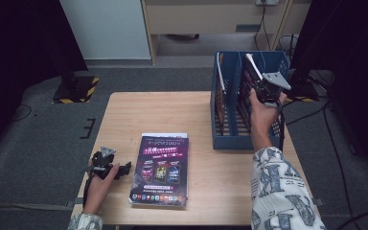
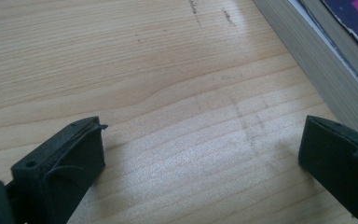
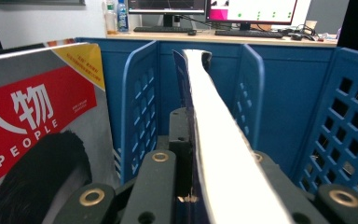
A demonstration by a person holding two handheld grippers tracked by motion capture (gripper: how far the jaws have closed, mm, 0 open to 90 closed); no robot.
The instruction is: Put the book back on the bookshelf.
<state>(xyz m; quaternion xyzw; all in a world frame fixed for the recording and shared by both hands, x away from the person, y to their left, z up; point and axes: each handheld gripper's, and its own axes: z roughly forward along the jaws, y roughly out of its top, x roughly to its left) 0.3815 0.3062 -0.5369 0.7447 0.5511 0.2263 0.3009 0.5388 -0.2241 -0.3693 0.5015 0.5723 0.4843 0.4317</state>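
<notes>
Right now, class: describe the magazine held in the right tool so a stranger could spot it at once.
Find the blue rack on the table's right side. Over its middle slots the right tool grips a thin magazine, white edge up. The People magazine beside it stands alone.

High overhead view; both gripper views close, along jaws.

A thin magazine (image 1: 252, 67) stands on edge inside the blue rack (image 1: 230, 136), in the compartment second from the left, leaning so that its top tilts toward the left. Its white page edges face up and its cover looks dark blue. The right tongs (image 1: 263, 88) pinch it from above, one jaw on each side. The rack is a plastic file holder with perforated dividers, standing upright at the right rear of the tabletop (image 1: 172, 115). A red-and-grey magazine (image 3: 32, 116) sits in the neighbouring slot.
</notes>
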